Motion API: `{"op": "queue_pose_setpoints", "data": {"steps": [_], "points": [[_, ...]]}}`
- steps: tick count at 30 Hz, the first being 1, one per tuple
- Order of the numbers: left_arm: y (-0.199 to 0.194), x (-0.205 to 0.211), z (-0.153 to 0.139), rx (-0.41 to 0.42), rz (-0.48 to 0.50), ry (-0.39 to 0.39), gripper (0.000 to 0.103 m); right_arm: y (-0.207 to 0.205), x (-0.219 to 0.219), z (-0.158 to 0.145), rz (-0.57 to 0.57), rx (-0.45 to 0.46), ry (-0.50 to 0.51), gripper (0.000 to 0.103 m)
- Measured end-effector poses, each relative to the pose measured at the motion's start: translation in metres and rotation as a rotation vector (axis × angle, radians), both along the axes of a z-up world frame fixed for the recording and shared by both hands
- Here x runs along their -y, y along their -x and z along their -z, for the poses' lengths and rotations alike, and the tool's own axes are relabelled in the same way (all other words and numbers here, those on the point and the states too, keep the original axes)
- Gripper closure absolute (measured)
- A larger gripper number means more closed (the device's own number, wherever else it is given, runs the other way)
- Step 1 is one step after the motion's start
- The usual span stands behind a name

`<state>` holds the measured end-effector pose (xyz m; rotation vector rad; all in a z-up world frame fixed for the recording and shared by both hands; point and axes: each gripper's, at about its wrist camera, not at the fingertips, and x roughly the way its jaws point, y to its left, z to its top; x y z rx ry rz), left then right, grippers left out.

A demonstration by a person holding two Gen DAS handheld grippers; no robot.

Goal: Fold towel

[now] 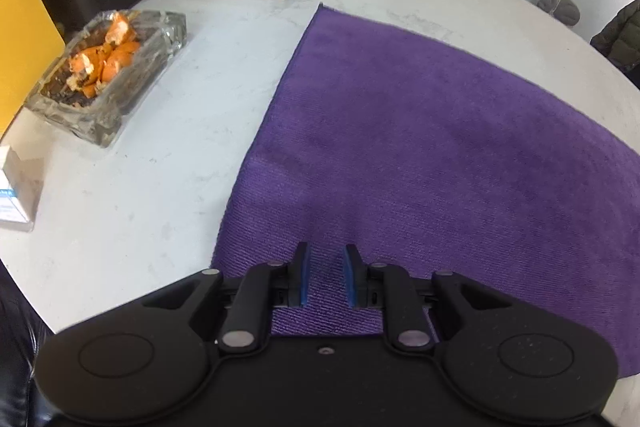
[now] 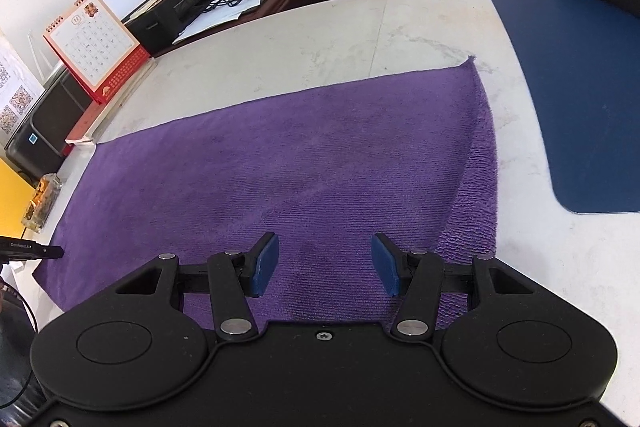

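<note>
A: What carries everything?

B: A pale, marbled stone surface (image 2: 304, 39). Spread on it is the purple microfibre towel (image 2: 280, 163), lying flat. From the right wrist view its long axis runs from nine to three o'clock. At three o'clock the right-hand edge looks doubled over into a narrow strip; I can't tell how many layers lie elsewhere.

A: Which way does it lie from the tongs?

B: Straight ahead, at twelve o'clock, for both. The near hem passes under each tool. The right tongs (image 2: 325, 263) stand wide apart over the hem by the right-hand near corner. The left tongs (image 1: 326, 275) are narrowed to a small gap with purple pile showing between the blue pads; whether they pinch cloth I can't say. They sit just inside the left-hand near corner, so each hand is nearer its own corner.

A: So the fold turns on what?

B: My judgement: near hem carried toward the far hem, across the short axis.

A: Any containers?

B: A square clear glass ashtray (image 1: 108, 79) at ten o'clock of the left tongs, holding orange peel (image 1: 106, 61) and dark ash.
</note>
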<state>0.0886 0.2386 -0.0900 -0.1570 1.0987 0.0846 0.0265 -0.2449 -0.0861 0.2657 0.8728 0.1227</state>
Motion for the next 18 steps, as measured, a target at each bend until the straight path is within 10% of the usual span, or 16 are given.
{"op": "queue_pose_setpoints", "data": {"steps": [18], "points": [[-0.049,0.085,0.016,0.047,0.171,-0.080,0.085,0.021,-0.017,0.018,-0.073,-0.028,-0.056,0.052]]}}
